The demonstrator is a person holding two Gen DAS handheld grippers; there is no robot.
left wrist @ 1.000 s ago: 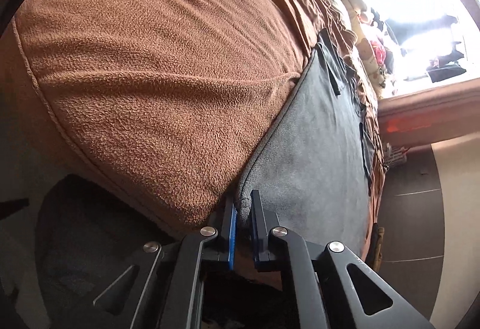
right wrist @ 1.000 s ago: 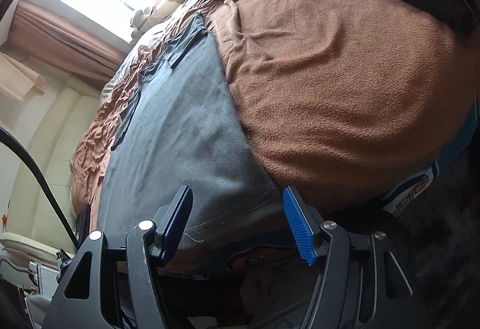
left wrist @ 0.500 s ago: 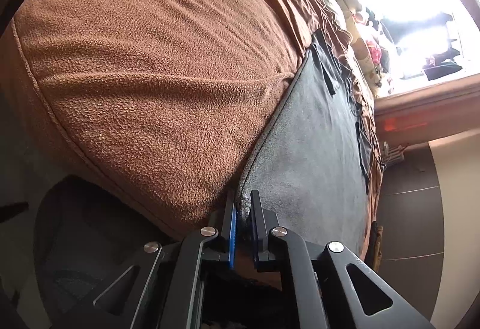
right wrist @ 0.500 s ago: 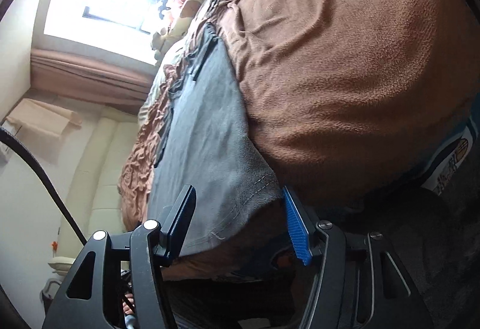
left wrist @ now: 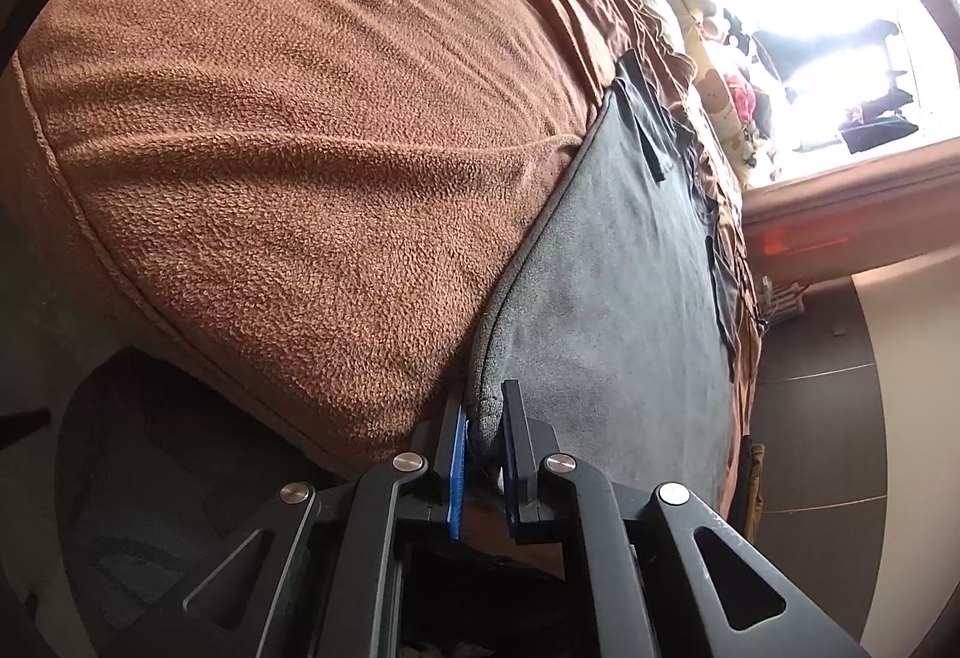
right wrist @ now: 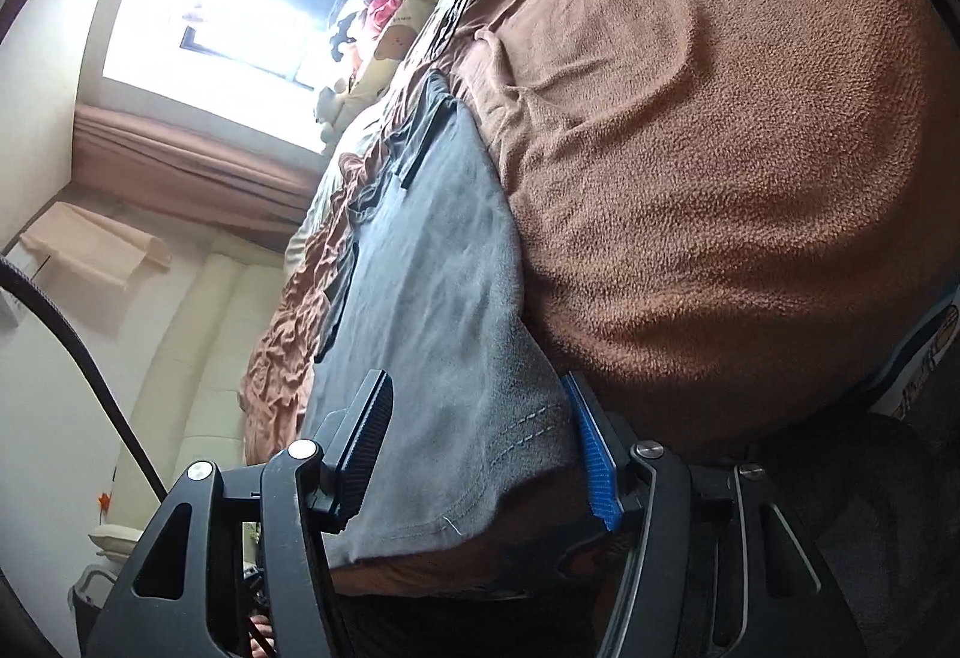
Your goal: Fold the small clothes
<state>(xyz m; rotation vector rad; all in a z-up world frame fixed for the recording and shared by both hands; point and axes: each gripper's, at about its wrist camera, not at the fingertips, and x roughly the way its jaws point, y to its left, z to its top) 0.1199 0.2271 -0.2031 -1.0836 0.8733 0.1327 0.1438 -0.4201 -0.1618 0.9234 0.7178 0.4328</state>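
While left claw [left wrist: 483, 433] pinches shirt [left wrist: 618, 298] hem.

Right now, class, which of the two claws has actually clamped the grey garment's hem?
The left claw: its jaws are pinched shut on a corner of the grey garment. The right claw stands wide open, only straddling the hem.

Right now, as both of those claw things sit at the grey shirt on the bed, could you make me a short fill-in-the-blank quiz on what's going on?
1. The left gripper is ____ on the hem of the grey shirt.
2. The right gripper has its jaws ____ on either side of the shirt's other hem corner.
3. The shirt lies on a blanket whose colour is ____.
4. Beyond the bed, bright light comes in through a ____.

Missing words: shut; open; brown; window
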